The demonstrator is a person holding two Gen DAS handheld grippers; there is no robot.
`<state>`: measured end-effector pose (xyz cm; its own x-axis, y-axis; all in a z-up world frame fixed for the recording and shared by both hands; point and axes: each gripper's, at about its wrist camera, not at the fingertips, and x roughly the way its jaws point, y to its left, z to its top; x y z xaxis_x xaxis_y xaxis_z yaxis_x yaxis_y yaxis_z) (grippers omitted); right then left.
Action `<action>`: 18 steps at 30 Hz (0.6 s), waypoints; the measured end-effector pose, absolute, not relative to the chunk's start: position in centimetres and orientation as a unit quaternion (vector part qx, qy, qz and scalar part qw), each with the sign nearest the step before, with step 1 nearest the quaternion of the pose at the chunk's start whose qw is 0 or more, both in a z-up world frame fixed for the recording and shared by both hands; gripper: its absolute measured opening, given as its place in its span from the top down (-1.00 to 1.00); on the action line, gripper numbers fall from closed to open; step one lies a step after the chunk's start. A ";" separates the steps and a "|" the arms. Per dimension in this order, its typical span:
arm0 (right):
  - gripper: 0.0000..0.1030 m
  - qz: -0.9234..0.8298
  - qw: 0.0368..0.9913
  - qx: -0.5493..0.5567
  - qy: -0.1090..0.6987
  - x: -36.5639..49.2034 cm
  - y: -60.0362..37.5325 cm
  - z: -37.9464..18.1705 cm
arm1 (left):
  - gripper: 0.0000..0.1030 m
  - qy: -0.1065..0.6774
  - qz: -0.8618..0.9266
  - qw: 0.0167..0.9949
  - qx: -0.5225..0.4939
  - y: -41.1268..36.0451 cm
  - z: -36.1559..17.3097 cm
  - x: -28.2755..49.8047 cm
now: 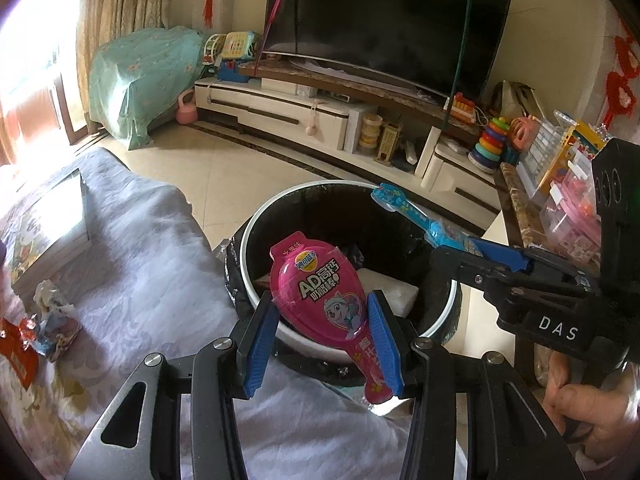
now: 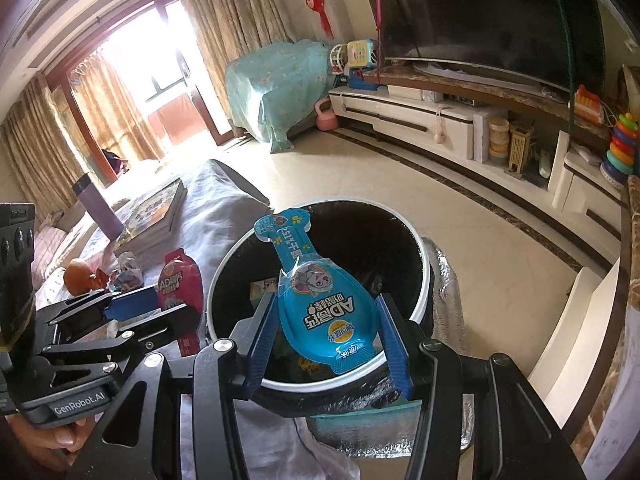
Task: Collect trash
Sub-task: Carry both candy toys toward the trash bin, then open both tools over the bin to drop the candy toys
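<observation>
Pink foil fills my left view: the left hand-held gripper (image 1: 324, 332) pinches a pink cheese-stick wrapper (image 1: 320, 296) between its blue pads, long axis running away from me, tab end hanging toward me. The right hand-held gripper (image 2: 326, 338) pinches a matching blue cheese-stick wrapper (image 2: 320, 296) the same way, narrow tab pointing forward.

Both wrappers hang over the mouth of the black-lined trash bin (image 2: 240, 252), which sits on the floor just beside the grey-covered bench (image 1: 140, 240). I judge the drop is what remains: the blue one sits well inside the white rim, while the pink one lies nearer the bin's near-left edge, so its tail may catch the rim or fall on the cloth unless I push forward a little. The two grippers are close side by side, so I would let go without swinging either sideways.

More trash, crumpled wrappers (image 1: 52, 320), waits on the bench to my left, nearer the left hand.
</observation>
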<state>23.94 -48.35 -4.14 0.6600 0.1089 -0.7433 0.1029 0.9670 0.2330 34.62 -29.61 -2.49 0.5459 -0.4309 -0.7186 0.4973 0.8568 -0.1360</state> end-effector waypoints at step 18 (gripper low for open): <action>0.02 -0.001 0.890 0.141 0.433 26.2 -50.0 -5.2 | 0.14 0.408 -0.256 0.875 0.034 -30.9 -3.3 38.3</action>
